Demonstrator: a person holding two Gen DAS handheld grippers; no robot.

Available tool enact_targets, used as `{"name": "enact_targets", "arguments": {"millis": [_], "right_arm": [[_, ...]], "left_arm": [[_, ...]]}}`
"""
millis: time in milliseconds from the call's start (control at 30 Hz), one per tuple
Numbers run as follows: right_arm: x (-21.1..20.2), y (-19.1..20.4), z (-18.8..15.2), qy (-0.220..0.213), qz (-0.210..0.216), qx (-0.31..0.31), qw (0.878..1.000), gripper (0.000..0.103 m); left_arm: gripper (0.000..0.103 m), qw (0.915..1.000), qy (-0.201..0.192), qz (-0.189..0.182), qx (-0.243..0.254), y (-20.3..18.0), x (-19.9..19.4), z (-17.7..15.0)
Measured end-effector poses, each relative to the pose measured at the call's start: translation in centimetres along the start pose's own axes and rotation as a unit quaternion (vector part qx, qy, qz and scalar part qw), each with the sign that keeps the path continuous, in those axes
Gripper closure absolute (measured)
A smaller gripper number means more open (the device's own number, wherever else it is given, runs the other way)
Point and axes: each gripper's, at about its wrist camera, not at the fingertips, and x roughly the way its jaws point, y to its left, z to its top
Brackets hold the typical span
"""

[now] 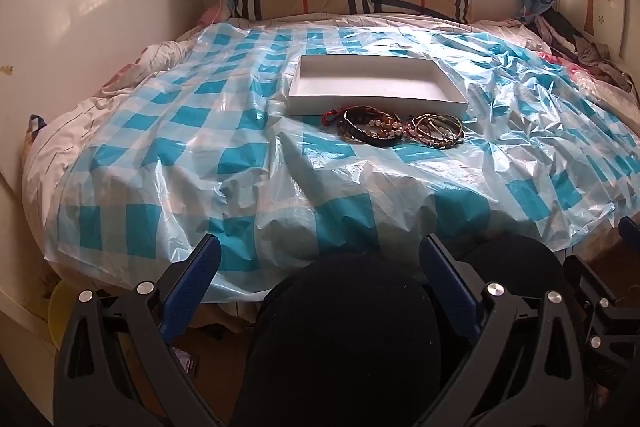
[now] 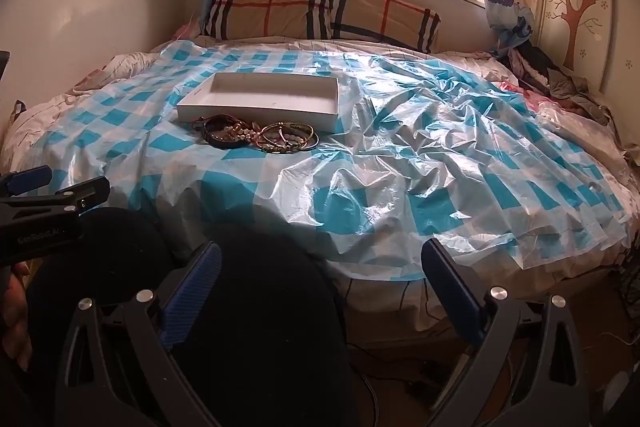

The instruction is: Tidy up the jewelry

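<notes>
Plastic sheet [image 1: 248, 147]: blue-and-white check, crinkled, spread over the bed; glare from the window on its right half.
Tray [image 1: 376, 103]: white shallow box on the sheet, nothing visible inside; sits at 12 o'clock from the left gripper, about 11 o'clock from the right one [image 2: 256, 115].
Jewelry [image 1: 394, 129]: one heap of bracelets and bangles on the sheet, touching or just short of the tray's near wall, can't tell which. Dark and beaded pieces on the left of the heap, gold bangles [image 1: 438, 131] on the right, a red cord at the far left edge. All outside the tray. Right view shows the same heap [image 2: 258, 137].
Left gripper [image 1: 320, 259]: fingers spread fully apart, nothing between the blue pads, hanging off the foot of the bed, well apart from the heap.
Right gripper [image 2: 322, 265]: same, fingers released and wide, nothing held, well apart from the heap.
Knees [image 1: 344, 327]: dark trousers of the person fill the low centre of both views.
Pillows [image 2: 320, 11]: two plaid ones at 12 o'clock, under the window.
Clothes pile [image 2: 560, 83]: bed's far right edge, roughly 2 o'clock.
</notes>
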Motion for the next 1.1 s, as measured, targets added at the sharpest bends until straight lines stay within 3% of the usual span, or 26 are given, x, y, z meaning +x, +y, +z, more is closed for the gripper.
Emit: {"name": "enact_targets", "arguments": {"millis": [933,1100], "right_arm": [[0.8,-0.6,-0.3,0.009,-0.006,0.006,1.000,0.007],[1.2,-0.3,-0.2,0.049,-0.008,0.006,0.999,0.007]], "left_arm": [[0.008,1.0000,0.008,0.003,0.003,-0.4,0.4,-0.2],[0.008,1.0000,0.008,0.003,0.004,-0.4,0.4,-0.2]]}}
